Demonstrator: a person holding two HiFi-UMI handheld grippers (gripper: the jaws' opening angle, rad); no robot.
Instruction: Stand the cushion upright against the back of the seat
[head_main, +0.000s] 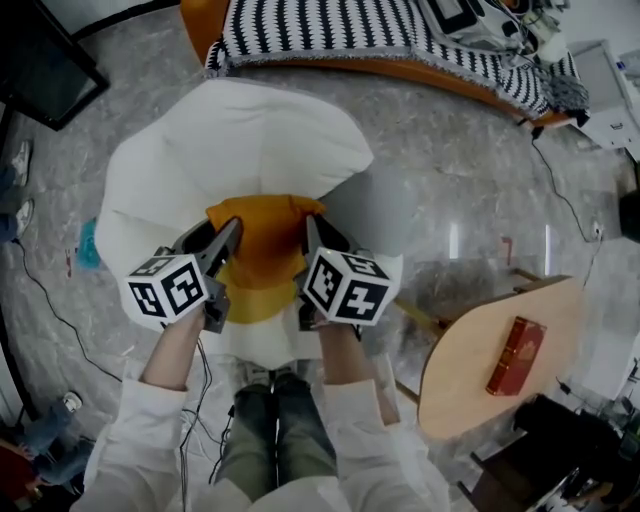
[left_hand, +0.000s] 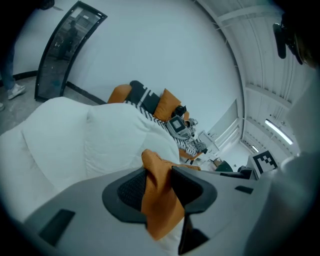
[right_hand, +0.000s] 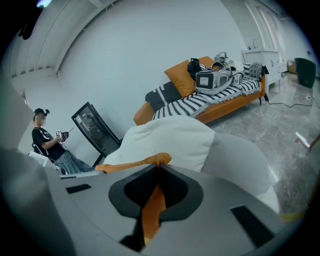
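Plainly the soft orange fabric cushion (head_main: 262, 250) is light and limp. It sags between two pinches above the seat of the white padded armchair (head_main: 230, 140), short of the backrest. The left gripper (head_main: 230, 235) is half-closed on a thick fold at one top corner, and the right gripper (head_main: 310, 232) is nipped almost tight on the other. The corners look like the best purchase, though the cloth may slip. I count one cushion, one armchair and two grippers. Nearby are one striped sofa (head_main: 330, 30) and one oval wooden side table (head_main: 470, 370) with one red book (head_main: 515, 355).
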